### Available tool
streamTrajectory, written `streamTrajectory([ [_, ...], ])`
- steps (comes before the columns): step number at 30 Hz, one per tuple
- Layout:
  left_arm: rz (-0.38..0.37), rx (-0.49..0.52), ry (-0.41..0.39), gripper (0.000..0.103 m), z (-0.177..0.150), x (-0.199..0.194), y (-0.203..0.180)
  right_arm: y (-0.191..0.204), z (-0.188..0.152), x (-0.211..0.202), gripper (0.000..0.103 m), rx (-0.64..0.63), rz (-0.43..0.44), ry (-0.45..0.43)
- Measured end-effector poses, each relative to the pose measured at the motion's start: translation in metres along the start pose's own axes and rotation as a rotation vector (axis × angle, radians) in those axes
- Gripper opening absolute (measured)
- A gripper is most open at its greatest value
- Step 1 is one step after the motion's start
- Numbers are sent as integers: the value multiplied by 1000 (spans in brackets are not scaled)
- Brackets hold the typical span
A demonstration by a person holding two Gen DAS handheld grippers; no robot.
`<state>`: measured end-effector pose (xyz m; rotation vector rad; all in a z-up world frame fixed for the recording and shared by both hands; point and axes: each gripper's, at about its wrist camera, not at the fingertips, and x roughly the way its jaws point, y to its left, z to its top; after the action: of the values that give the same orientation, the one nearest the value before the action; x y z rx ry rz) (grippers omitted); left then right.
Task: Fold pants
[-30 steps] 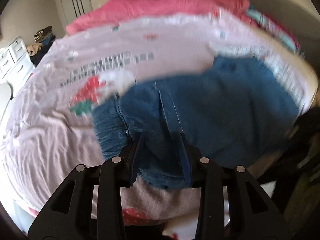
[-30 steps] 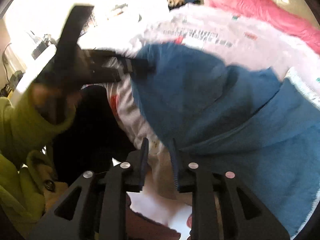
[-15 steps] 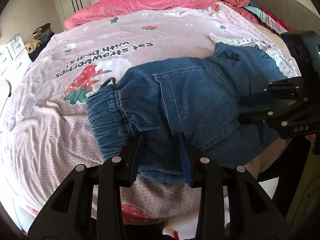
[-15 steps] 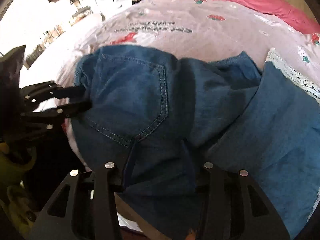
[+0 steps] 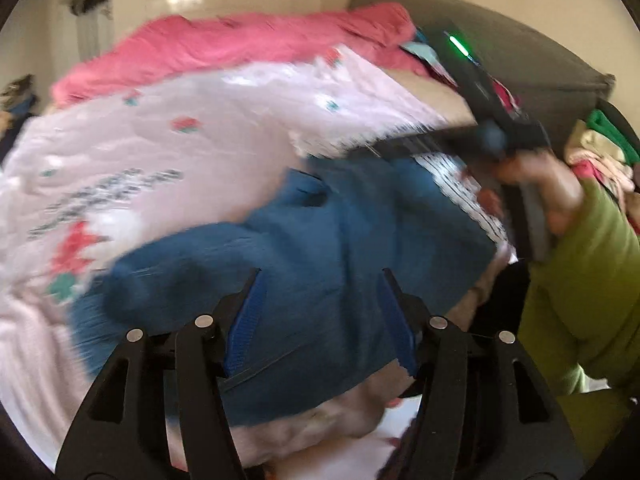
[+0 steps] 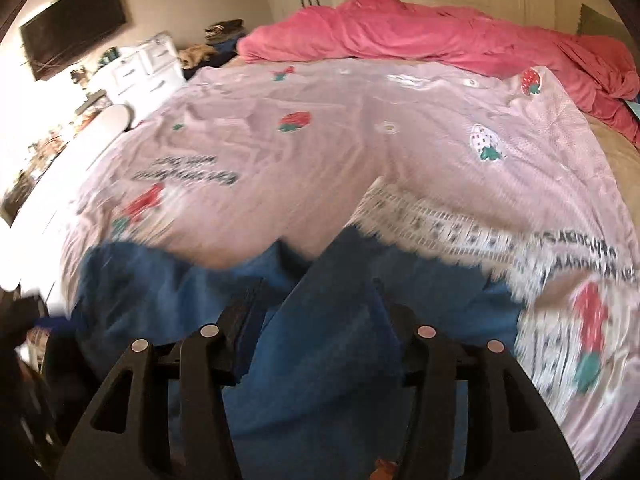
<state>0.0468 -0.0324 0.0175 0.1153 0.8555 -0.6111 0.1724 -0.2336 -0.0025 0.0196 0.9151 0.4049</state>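
Blue denim pants with a white lace hem lie on the near edge of the bed. My left gripper is open, its jaws wide apart over the denim, nothing held. My right gripper is open too, above the pants near the lace hem. In the left wrist view the right gripper appears at the far right, held by a hand in a green sleeve. Both views are motion-blurred.
The bed has a pink strawberry-print sheet and a crumpled pink blanket at the far side. A white drawer unit and a wall TV stand left. A clothes pile lies at right.
Both grippers have opened wide and let go of the pants. The right gripper has swung away toward the hem end; both cameras are moving fast.
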Motion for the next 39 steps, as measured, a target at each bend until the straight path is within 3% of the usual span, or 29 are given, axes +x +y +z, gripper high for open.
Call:
streamTrajectory([
  [4,-121,-42,67,44,9,44,-5,-13,36,39,50,8,-93,44],
  [7,-117,-62,94,40,7,71,-3,-18,56,69,50,22,-80,91],
  [10,-149,-99,115,27,-3,86,0,-21,67,94,50,14,-142,139],
  [13,-157,-58,128,13,-11,93,-7,-23,73,113,50,8,-170,168],
  [19,-163,-47,122,12,-12,96,-11,-30,79,142,51,58,-217,214],
  [20,-170,-52,121,12,-12,94,-9,-33,78,142,47,64,-214,207],
  [22,-177,-56,116,12,-13,93,-5,-39,80,141,16,70,-216,178],
  [23,-180,-55,114,12,-14,91,-3,-43,79,135,10,83,-177,156],
  [27,-178,-44,107,12,-17,88,2,-55,67,90,9,94,-168,50],
  [31,-153,-25,93,18,-15,85,-1,-80,42,27,9,184,-124,-49],
  [37,-122,1,74,21,-11,84,-7,-122,-30,-62,9,347,-105,-148],
  [39,-111,15,70,13,-9,85,-10,-135,-58,-81,9,412,-105,-158],
])
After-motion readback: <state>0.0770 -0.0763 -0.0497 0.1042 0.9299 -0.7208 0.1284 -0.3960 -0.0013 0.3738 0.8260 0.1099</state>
